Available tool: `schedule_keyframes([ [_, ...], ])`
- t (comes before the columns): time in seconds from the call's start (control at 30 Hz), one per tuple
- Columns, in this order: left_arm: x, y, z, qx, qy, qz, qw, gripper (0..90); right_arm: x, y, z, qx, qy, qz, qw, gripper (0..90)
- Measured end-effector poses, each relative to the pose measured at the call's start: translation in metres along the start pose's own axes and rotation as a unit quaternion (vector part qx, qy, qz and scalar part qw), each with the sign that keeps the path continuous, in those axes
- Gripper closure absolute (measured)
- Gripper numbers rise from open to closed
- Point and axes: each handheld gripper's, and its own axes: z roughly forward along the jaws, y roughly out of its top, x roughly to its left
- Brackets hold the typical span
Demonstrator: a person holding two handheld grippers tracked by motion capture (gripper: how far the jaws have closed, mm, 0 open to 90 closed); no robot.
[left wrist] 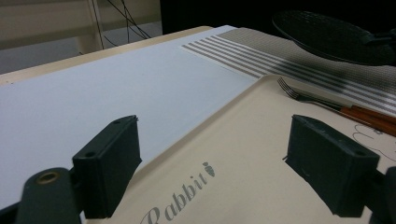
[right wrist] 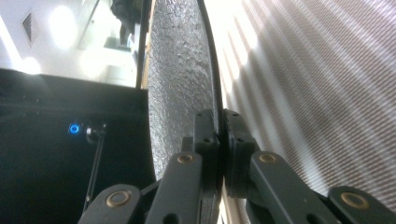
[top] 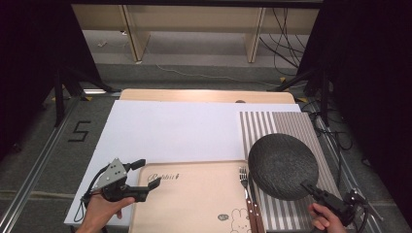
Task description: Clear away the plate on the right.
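A dark textured round plate (top: pixel 283 165) hangs over the striped placemat (top: pixel 272 122), with my right gripper (top: pixel 311 187) shut on its near rim. In the right gripper view the plate (right wrist: pixel 180 79) runs edge-on between the closed jaws of the gripper (right wrist: pixel 219 135). My left gripper (top: pixel 145 178) stands open at the left edge of the beige tray (top: pixel 194 194). In the left gripper view its jaws stand wide apart around the gripper's middle (left wrist: pixel 210 168) over the tray (left wrist: pixel 252 140) and its "Rabbit" print, with nothing between them.
A fork (top: pixel 245 187) with a brown handle lies on the tray's right side, with a second brown handle beside it. A white sheet (top: pixel 170 128) covers the wooden table. Shelving and cables stand beyond the far edge.
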Motion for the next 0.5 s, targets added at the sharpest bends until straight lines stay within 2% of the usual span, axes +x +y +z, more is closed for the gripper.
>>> schedule_keyframes([
  [0.1, 0.0, 0.0, 0.0, -0.001, 0.003, -0.002, 1.0, 16.9, 0.004, -0.006, 0.006, 0.015, 0.006, -0.002, 0.9999, 86.7],
  [0.17, 0.0, 0.0, -0.001, -0.003, 0.003, -0.003, 1.0, 16.9, 0.008, -0.011, 0.01, 0.026, 0.014, 0.008, 0.9995, 86.7],
  [0.2, 0.0, 0.0, -0.001, -0.003, 0.002, -0.002, 1.0, 16.9, 0.009, -0.014, 0.013, 0.034, 0.012, -0.002, 0.9993, 86.7],
  [0.23, 0.0, 0.0, -0.001, -0.004, 0.002, -0.002, 1.0, 16.9, 0.011, -0.016, 0.015, 0.034, 0.018, 0.008, 0.9992, 86.7],
  [0.27, 0.0, 0.0, -0.001, -0.004, 0.003, -0.003, 1.0, 16.9, 0.011, -0.018, 0.018, 0.039, 0.016, -0.006, 0.9991, 86.7],
  [0.37, 0.0, 0.0, -0.001, -0.008, 0.001, -0.004, 1.0, 16.9, 0.016, -0.026, 0.025, 0.062, 0.017, -0.008, 0.9979, 86.7],
  [0.4, 0.0, 0.0, -0.001, -0.007, 0.001, -0.004, 1.0, 16.9, 0.016, -0.028, 0.028, 0.067, 0.019, -0.015, 0.9975, 86.7],
  [0.5, 0.0, 0.001, -0.001, -0.005, 0.003, -0.002, 1.0, 16.9, 0.019, -0.035, 0.034, 0.08, 0.023, -0.016, 0.9964, 86.7],
])
